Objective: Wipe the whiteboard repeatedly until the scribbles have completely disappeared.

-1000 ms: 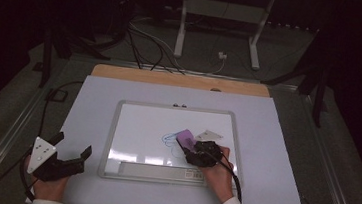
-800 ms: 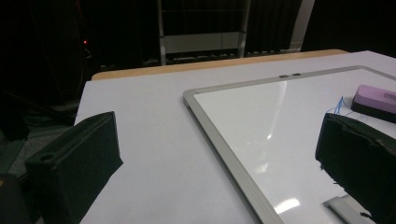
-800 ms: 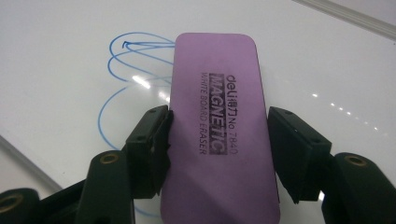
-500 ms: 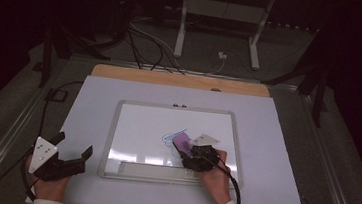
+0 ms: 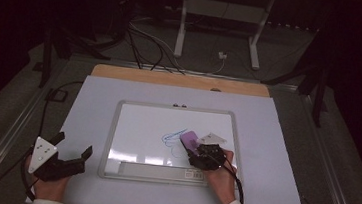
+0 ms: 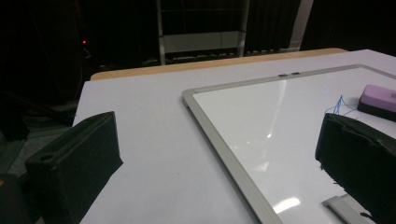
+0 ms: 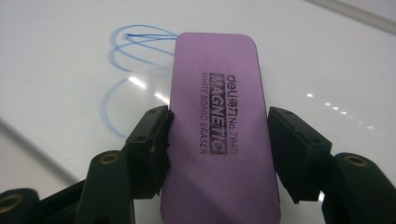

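Right claw (image 7: 217, 140) clamped across the width of a purple magnetic whiteboard eraser (image 7: 217, 116): one pad on each long edge, printed face up toward the gripper camera. The eraser lies flat on the whiteboard (image 5: 141, 128) and juts forward past the claw tips. In the high view the right claw (image 5: 195, 151) sits at the board's lower right part, the eraser (image 5: 189, 139) ahead of it and slightly to its left.

Blue marker loops (image 7: 126, 51) lie on the board just beyond and to the left of the eraser's far end in the right gripper view; the eraser's front corner touches or overlaps them. High view shows the same blue scribble (image 5: 173, 137) immediately left of the eraser.

Left claw (image 5: 71, 147) with jaws wide apart, nothing between them. It rests over the white bench (image 5: 275, 141) surface, off the board, well apart from the eraser. In the left gripper view the board's grey frame (image 6: 219, 135) runs between the two jaws, and the eraser (image 6: 379, 99) shows far off beyond the right-hand jaw.

A pen tray (image 5: 155, 170) runs along the board's near edge, left of the right claw.
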{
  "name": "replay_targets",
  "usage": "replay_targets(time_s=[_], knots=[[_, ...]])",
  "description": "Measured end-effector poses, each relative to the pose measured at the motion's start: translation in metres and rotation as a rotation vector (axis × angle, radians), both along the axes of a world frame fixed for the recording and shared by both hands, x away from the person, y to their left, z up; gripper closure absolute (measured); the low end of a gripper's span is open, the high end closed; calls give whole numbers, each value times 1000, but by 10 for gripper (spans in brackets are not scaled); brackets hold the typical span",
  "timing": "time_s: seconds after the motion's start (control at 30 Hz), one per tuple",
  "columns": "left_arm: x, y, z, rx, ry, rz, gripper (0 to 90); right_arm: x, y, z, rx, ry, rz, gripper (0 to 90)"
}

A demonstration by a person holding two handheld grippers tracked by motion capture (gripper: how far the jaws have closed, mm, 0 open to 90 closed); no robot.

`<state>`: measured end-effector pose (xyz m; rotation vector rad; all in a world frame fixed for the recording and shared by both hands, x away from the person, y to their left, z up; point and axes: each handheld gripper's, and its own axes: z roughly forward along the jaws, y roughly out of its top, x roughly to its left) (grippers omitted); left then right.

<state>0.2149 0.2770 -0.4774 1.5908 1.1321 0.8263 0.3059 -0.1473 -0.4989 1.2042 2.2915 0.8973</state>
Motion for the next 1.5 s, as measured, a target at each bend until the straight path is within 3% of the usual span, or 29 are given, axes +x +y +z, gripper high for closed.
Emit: replay_targets(time_s=[0.17,0.27,0.63,0.8,0.93,1.17,1.27,1.37,1.5], knots=[[0,0,0,-1,1,0,8,-4,14,0,6,2,64,407],[0,1,0,-1,1,3,8,-2,12,0,6,8,74,407],[0,1,0,-1,2,3,8,22,-22,0,-9,1,-80,406],[0,1,-1,-1,4,0,8,24,-23,0,-13,3,-109,407],[1,0,-1,4,8,-2,8,19,-15,0,5,12,-81,408],[1,-1,-1,4,8,-3,8,0,19,0,29,16,53,409],[0,0,-1,-1,5,-1,8,-4,30,0,15,14,92,408],[0,1,-1,-2,6,0,8,-1,26,1,22,26,90,409],[1,1,-1,-1,7,-2,8,5,10,1,4,22,32,408]])
